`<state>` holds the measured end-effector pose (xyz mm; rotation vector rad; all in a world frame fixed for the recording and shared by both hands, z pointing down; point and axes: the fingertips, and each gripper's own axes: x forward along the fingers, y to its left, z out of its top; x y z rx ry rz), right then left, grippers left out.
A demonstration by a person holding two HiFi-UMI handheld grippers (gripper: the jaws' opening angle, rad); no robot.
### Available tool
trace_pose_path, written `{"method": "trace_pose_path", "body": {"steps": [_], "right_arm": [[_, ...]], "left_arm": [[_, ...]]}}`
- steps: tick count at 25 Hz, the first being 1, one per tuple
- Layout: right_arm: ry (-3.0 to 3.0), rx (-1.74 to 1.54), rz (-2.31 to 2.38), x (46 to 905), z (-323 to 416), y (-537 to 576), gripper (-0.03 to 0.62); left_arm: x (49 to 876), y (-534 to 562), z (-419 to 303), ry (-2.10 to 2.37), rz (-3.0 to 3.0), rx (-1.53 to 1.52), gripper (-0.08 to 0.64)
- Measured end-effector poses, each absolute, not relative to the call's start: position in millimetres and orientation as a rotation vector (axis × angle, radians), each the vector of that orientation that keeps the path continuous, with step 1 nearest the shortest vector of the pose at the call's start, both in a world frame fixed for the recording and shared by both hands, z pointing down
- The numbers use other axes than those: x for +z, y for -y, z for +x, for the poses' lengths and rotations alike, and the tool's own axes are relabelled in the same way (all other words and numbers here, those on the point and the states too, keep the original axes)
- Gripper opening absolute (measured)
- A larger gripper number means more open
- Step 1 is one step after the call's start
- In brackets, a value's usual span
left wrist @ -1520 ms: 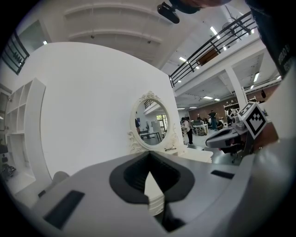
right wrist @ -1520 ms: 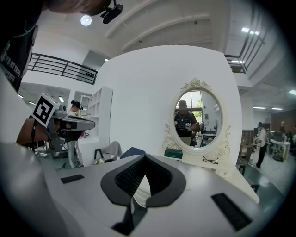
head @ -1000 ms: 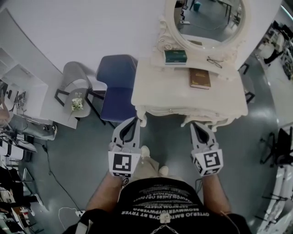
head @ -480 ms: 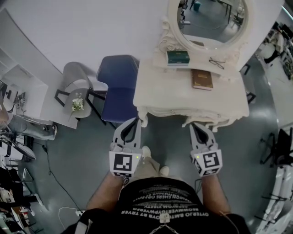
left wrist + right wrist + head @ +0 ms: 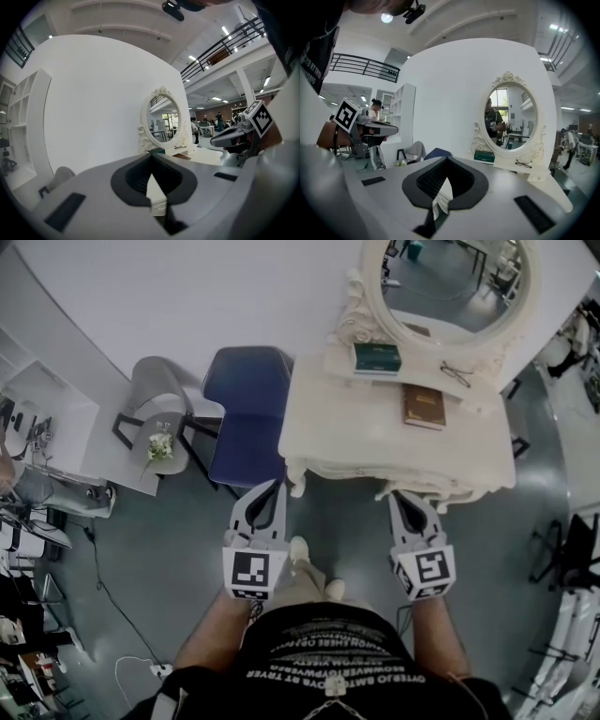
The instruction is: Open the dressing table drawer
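Observation:
The cream dressing table (image 5: 375,442) stands ahead with an oval mirror (image 5: 457,282) at its back. Its drawer front is hidden under the carved front edge in the head view. My left gripper (image 5: 278,486) is shut and empty, its tip just short of the table's front left corner. My right gripper (image 5: 399,496) is also shut and empty, near the front edge further right. In the left gripper view the shut left gripper (image 5: 152,158) points toward the mirror (image 5: 164,123). In the right gripper view the shut right gripper (image 5: 446,160) points at the table top (image 5: 534,183).
On the table lie a green box (image 5: 377,358), a brown book (image 5: 424,406) and glasses (image 5: 457,374). A blue chair (image 5: 246,409) stands against the table's left side. Further left are a grey chair (image 5: 150,390) and a small white table (image 5: 127,465) with flowers (image 5: 160,445).
In the head view the table and mirror have slid slightly right and nearer the grippers. Both grippers stay shut and level in front of me.

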<state>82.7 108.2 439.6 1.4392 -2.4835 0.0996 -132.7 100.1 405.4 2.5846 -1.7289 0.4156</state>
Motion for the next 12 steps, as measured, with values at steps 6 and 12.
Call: {"method": "trace_pose_path", "body": {"steps": [6, 12], "right_arm": [[2.479, 0.130, 1.428, 444, 74, -88, 0.002], [2.473, 0.113, 1.436, 442, 71, -64, 0.002]], "left_arm": [[411, -81, -137, 1.712, 2.581, 0.437, 0.003], [406, -53, -133, 1.688, 2.606, 0.418, 0.003]]}}
